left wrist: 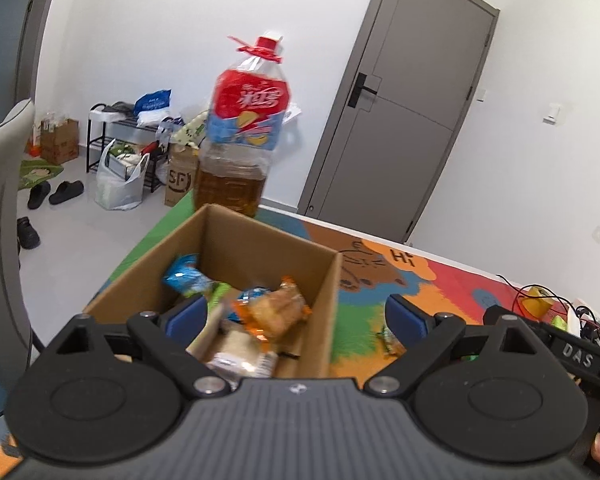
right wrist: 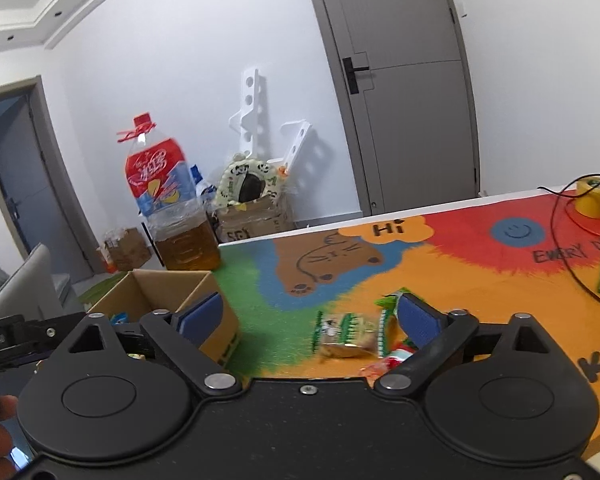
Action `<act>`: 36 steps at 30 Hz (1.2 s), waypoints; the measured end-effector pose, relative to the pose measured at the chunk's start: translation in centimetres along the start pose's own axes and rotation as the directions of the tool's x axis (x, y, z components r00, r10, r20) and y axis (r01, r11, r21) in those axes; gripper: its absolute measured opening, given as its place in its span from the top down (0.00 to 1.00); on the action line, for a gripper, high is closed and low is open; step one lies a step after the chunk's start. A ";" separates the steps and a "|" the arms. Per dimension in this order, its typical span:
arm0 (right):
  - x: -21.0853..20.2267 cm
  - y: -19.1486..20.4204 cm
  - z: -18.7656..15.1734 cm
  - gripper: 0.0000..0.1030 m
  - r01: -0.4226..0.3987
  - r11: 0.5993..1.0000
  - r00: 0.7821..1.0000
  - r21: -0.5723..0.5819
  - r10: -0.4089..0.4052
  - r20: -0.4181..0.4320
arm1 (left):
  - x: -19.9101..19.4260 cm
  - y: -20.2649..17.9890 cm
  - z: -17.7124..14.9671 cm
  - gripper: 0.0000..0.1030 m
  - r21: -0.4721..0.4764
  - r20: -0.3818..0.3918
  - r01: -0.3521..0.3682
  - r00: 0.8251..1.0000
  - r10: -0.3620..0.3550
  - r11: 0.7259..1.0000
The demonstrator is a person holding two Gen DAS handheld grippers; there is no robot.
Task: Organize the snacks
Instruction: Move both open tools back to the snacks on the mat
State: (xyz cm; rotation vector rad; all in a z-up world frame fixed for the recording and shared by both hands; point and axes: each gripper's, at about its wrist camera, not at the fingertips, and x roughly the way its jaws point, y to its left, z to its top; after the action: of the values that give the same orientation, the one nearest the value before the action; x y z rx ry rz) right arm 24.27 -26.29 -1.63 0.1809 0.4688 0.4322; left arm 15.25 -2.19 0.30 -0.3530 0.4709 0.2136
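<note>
Snacks lie in two places: several wrapped ones are already in the cardboard box [left wrist: 236, 280], and a few are loose on the colourful counter [right wrist: 440, 264]. In the left wrist view the left tongs [left wrist: 296, 314] stand spread wide with nothing between the pads; beyond and below their tips, inside the box, sit an orange-wrapped pastry [left wrist: 278, 308], a blue packet [left wrist: 184, 276] to its left and a pale wrapped cake [left wrist: 240, 350] nearest the tongs. A large oil bottle [left wrist: 236, 136] stands on the counter just behind the box, straight ahead of the left tongs. In the right wrist view the right tongs [right wrist: 310, 314] are likewise wide apart and hold nothing; a green-edged snack packet [right wrist: 348, 334] lies on the counter between their fingers and a little ahead, with a red-and-white wrapped sweet [right wrist: 388, 360] close under the right-hand finger. The box is off to the left of the right tongs, its near corner behind the left-hand finger. By my reading, the step in hand is the gap between a drop and a fresh pick: both tongs are empty and the loose packets are what remains. The next move calls for lowering the right tongs over the green-edged packet, closing on its body and not its crimped end, then carrying it leftward over the box rim, keeping clear of the bottle.
</note>
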 end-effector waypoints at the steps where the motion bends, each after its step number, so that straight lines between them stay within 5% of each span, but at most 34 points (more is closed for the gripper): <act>1: -0.1 -0.4 -0.1 0.02 -0.003 1.000 1.000 0.000 0.003 0.002 | 0.1 -0.6 -0.1 0.08 0.005 0.004 -0.004 1.000 0.004 1.000; 11: -0.4 -4.5 -1.2 0.00 -0.069 0.996 0.998 0.053 0.069 0.014 | 1.1 -5.6 -2.3 0.08 0.060 0.004 -0.009 1.000 0.008 0.998; 36: -0.7 -10.5 -1.9 0.00 -0.092 0.992 0.995 0.089 0.089 0.042 | 5.1 -9.6 -2.9 0.10 0.090 -0.031 0.016 0.999 -0.013 0.996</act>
State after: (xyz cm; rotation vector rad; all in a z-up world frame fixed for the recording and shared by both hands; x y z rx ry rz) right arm 26.55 -35.85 -5.81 0.2986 0.4443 0.4956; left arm 21.22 -11.46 -1.81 -0.2716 0.5059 0.1726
